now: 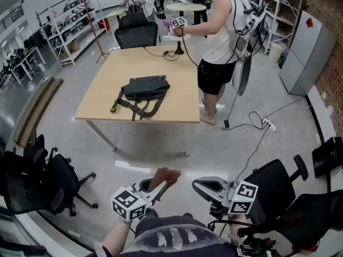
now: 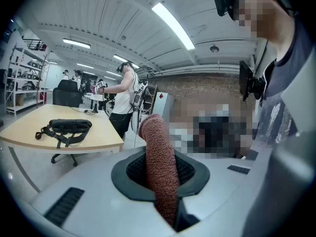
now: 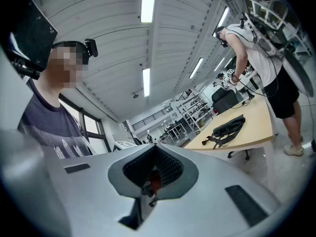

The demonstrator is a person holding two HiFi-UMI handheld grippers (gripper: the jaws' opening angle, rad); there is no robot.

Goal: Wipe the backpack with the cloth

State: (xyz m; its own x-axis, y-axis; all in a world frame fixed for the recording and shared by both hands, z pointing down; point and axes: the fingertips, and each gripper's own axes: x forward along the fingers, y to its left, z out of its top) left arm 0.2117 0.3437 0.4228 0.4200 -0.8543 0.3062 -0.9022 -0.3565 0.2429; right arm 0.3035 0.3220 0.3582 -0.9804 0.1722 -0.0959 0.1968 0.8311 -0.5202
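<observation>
A dark grey backpack (image 1: 143,89) lies flat on the wooden table (image 1: 112,71), straps trailing toward me; it also shows small in the left gripper view (image 2: 66,126) and the right gripper view (image 3: 228,127). Both grippers hang low near my body, far from the table. My left gripper (image 1: 150,186) is shut on a brown-red cloth (image 1: 164,176), which sticks up between the jaws as a folded strip (image 2: 159,162). My right gripper (image 1: 208,186) has its jaws together with nothing held; only a small reddish part shows deep between the pads (image 3: 155,180).
Another person (image 1: 222,33) stands at the table's far right corner holding grippers. Black office chairs stand behind the table (image 1: 136,33), at my left (image 1: 40,181) and at my right (image 1: 278,191). Cables and a power strip (image 1: 266,125) lie on the floor.
</observation>
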